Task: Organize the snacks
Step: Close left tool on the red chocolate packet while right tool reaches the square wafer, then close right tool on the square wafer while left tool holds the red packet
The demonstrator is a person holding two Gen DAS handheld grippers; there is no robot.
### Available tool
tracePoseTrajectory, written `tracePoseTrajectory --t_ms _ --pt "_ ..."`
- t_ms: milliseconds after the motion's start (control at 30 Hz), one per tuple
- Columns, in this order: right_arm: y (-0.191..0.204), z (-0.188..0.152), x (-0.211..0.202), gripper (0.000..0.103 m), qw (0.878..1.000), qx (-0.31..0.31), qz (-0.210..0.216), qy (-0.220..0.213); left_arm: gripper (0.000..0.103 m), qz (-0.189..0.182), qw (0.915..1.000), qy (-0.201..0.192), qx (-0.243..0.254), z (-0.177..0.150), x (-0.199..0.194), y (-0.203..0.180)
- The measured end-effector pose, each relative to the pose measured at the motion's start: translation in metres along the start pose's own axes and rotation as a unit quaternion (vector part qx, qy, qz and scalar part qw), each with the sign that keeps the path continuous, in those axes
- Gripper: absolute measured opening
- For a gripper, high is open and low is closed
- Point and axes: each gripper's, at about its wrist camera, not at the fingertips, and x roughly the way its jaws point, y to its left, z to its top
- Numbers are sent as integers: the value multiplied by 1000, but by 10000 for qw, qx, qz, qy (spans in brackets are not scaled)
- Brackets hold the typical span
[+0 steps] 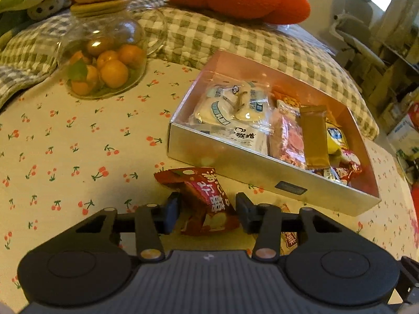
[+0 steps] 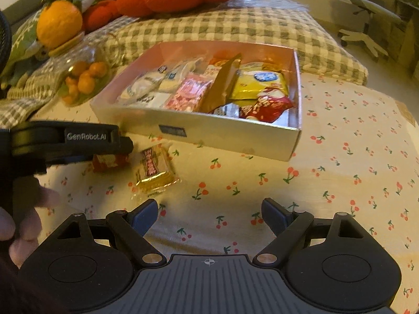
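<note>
straddling a red snack packet point(image 1: 207, 201) on the cherry-print counter point(image 1: 78, 144) just before the silver box point(image 1: 235, 162) — left hand-held gripper point(image 1: 208, 209), pads beside it, contact unclear; spread wide and empty — right hand-held gripper point(image 2: 209, 217).

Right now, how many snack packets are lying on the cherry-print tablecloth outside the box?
2: a red foil snack packet between the left claw's fingers, and a yellow clear-wrapped snack packet just right of it. More may hide under the claws.
</note>
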Motion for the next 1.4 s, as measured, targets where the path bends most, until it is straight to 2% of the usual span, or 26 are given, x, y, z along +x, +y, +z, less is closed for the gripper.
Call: tracePoseTrajectory --t_ms 67,133,400,767,900,1233,1400 --pt "2 -2 2 88 10000 -74 -32 14 32 0 9999 45 98 0 0 1" --pt "5 -2 3 89 9998 -174 -72 -23 29 -83 9998 88 173 1 -1 3" --pt "18 -9 10 103 9980 -589 -162 -147 27 -227 9979 250 548 -1 -8 18" --pt "21 -8 14 103 9973 -573 -174 -417 29 -269 9952 210 921 -7 -19 39" --pt "24 -6 17 103 9968 -602 -153 -507 39 -228 9951 136 949 -10 -20 44" --pt "37 0 25 103 9956 -651 -96 -671 39 -161 9937 30 1109 -15 -22 47" --pt "44 -1 24 103 9944 -765 156 -710 39 -169 9947 32 1013 -14 -22 51"
